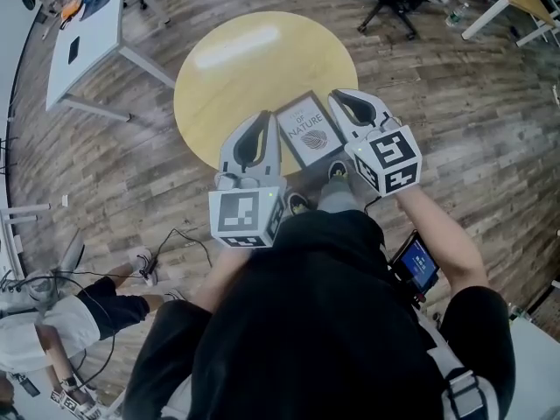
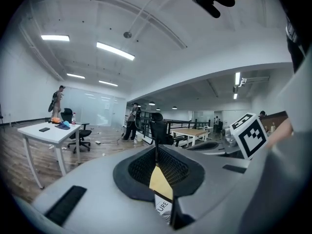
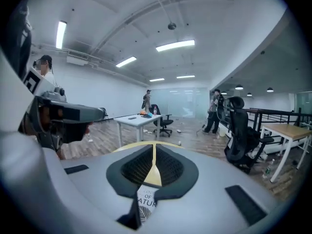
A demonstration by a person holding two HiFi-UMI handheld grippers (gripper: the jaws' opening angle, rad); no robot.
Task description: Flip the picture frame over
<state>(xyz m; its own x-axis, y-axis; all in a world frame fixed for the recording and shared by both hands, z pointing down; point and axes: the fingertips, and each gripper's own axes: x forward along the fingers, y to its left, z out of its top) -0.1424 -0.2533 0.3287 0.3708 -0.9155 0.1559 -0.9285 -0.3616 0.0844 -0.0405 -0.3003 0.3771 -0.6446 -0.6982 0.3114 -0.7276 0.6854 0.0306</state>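
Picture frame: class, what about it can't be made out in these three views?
- Back of the picture frame: head view, it lies print-up on the table.
- Its small print above "NATURE": head view, too small.
- Most of the frame: left gripper view, hidden by the left gripper; only a sliver shows.
- Same in the right gripper view, behind the right gripper.

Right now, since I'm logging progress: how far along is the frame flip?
Done: unclear; the picture frame lies flat on the round table, print side up. In hand: nothing; the left tool and right tool are shut, empty, held above the table. Left: the flip, unless it started face down.
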